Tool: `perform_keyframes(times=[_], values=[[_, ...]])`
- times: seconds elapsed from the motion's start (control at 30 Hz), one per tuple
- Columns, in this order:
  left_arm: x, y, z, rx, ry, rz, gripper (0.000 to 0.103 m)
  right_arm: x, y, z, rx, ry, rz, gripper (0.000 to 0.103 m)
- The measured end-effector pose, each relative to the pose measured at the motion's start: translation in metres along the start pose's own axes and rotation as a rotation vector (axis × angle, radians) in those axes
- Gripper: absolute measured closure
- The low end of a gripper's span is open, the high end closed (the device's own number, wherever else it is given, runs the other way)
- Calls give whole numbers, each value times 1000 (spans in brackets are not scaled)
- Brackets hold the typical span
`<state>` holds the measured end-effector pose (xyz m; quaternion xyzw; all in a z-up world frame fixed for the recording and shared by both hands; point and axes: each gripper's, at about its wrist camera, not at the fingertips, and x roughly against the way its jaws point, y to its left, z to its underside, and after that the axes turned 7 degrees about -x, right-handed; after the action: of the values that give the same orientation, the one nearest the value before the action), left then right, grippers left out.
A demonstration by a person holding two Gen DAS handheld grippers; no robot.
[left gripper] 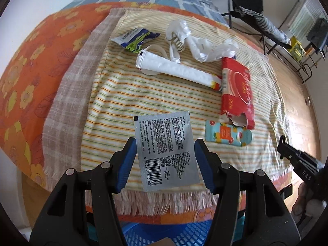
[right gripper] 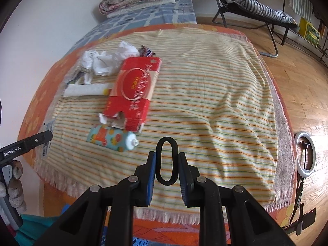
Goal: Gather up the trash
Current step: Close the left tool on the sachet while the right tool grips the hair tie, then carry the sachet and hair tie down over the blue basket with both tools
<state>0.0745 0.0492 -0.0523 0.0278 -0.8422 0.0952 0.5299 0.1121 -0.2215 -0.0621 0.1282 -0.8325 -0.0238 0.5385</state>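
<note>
Poised over the bed (left gripper: 67,75), the left tool (left gripper: 165,165), spread wide, straddles a silver sachet (left gripper: 166,151); closing squarely should lift it. Right tool (right gripper: 166,171) pinches a black loop (right gripper: 166,162).

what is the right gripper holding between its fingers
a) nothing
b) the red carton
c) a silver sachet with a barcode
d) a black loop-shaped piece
d: in the right wrist view the right gripper is shut on a black loop, its blue pads pressed to both sides, while the red carton lies apart on the striped towel.
</note>
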Motion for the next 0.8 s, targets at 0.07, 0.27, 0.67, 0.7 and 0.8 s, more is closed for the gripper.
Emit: perform_keyframes(times=[0.07,0.27,0.67,0.7,0.8], values=[[6,-8,4,-23,-13,-1,43,6,6,4,18,-11,-1,83],[24,-23,24,-71,-31,8,43,25,24,25,83,-34,-14,83],[45,-24,85,-127,-19,8,43,45,61,87,169,-18,-84,83],[45,-23,91,-131,-15,9,43,47,63,92,173,-17,-88,83],[47,-23,104,-134,-5,14,43,50,70,109,178,-1,-111,83]])
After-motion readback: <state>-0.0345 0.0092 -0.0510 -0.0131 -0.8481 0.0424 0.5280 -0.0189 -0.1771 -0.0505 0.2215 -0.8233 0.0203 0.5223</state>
